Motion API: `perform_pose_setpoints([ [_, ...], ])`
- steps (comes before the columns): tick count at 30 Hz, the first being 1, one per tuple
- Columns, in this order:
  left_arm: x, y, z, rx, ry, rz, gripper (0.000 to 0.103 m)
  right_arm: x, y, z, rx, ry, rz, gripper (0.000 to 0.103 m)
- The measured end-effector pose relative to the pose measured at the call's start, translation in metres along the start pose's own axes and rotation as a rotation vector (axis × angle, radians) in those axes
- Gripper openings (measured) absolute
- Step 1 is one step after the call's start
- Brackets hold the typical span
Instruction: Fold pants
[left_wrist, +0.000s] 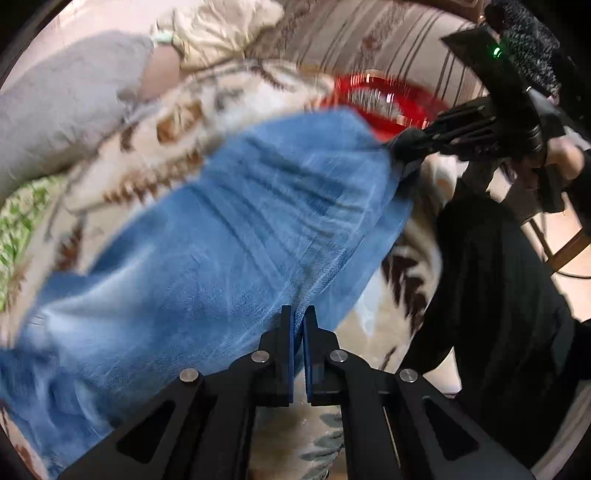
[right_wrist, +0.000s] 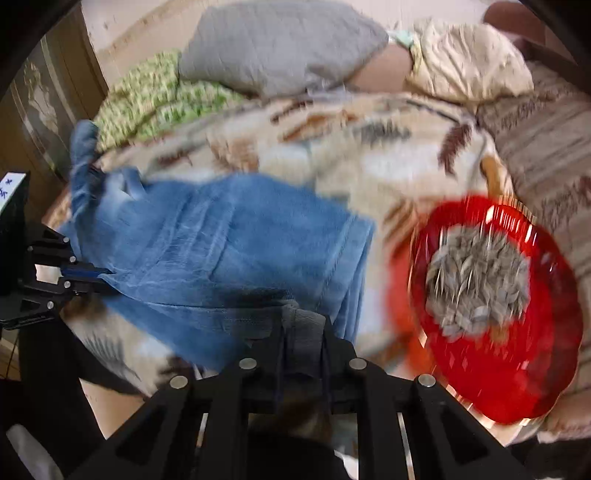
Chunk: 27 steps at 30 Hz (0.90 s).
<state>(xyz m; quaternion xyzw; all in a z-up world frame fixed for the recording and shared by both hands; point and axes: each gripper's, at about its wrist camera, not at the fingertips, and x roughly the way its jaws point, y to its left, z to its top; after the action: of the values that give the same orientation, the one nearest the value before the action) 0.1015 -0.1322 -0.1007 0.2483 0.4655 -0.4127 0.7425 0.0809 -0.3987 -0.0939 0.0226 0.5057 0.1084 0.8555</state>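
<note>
While one pair of jeans (left_wrist: 221, 236) hangs blurred, two claws — left claw (left_wrist: 298, 317), right claw (right_wrist: 303, 325) — pinch it.

Both views are smeared by motion blur. The far end of the blue denim pants (left_wrist: 207, 236) is cut off at the lower left edge of the left wrist view. The red plastic bowl (right_wrist: 546, 332) is streaked; its greyish heaped contents cannot be identified.

Left wrist view close over the jeans (left_wrist: 221, 236), facing rightward, right wrist view facing back across them — both share the red bowl (right_wrist: 495, 306), patterned blanket (right_wrist: 332, 147)
</note>
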Motion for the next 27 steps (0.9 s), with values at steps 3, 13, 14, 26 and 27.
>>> perform_pose_setpoints([
  [3, 0.018, 0.01, -0.004, -0.085, 0.012, -0.027, 0.004, 0.016, 0.001, -0.009, 0.006, 0.036, -0.017, 0.018],
  [13, -0.032, 0.019, -0.002, -0.177, -0.108, 0.014, 0.088, -0.011, 0.007, -0.008, 0.017, -0.022, -0.121, 0.074],
  [14, -0.046, 0.025, -0.003, -0.202, -0.162, 0.022, 0.091, -0.022, 0.008, -0.008, 0.014, -0.046, -0.127, 0.078],
  [26, -0.124, 0.109, -0.075, -0.464, -0.184, 0.23, 0.091, -0.038, 0.093, 0.047, -0.113, -0.17, -0.006, 0.084],
  [27, -0.127, 0.115, -0.085, -0.485, -0.177, 0.25, 0.091, -0.035, 0.104, 0.049, -0.13, -0.17, 0.009, 0.084],
])
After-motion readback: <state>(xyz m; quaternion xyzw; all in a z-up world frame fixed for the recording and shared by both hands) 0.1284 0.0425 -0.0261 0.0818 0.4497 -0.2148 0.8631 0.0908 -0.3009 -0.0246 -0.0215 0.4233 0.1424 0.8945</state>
